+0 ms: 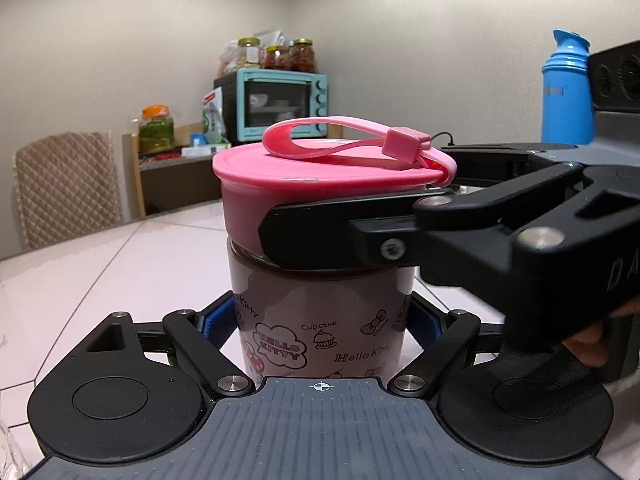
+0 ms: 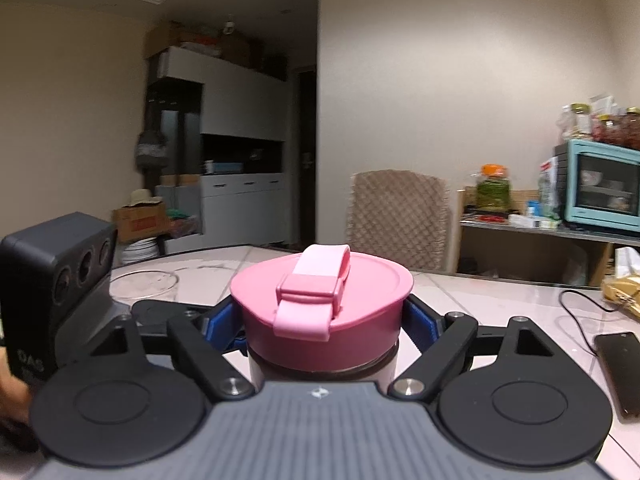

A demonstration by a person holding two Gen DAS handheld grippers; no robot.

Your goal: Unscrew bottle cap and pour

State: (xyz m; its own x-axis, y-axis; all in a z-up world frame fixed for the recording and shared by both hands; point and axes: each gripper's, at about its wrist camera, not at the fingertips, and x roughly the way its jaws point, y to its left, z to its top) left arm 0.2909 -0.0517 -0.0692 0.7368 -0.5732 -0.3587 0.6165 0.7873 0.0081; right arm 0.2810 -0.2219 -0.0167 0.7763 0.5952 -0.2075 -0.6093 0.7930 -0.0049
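A Hello Kitty bottle (image 1: 320, 320) with a dark liquid inside stands upright on the white tiled table (image 1: 100, 280). Its pink cap (image 1: 280, 196) with a pink strap (image 1: 340, 136) sits on top. My left gripper (image 1: 320, 316) is shut on the bottle's body, blue pads on both sides. My right gripper (image 2: 322, 320) is shut on the pink cap (image 2: 320, 300); in the left wrist view it comes in from the right, one black finger (image 1: 340, 232) across the cap's side.
A blue bottle (image 1: 568, 88) stands at the far right. A clear glass bowl (image 2: 144, 284) sits on the table to the left. A black phone (image 2: 620, 368) and cable lie to the right. A chair (image 2: 400, 220) and a teal oven (image 2: 600, 184) stand behind.
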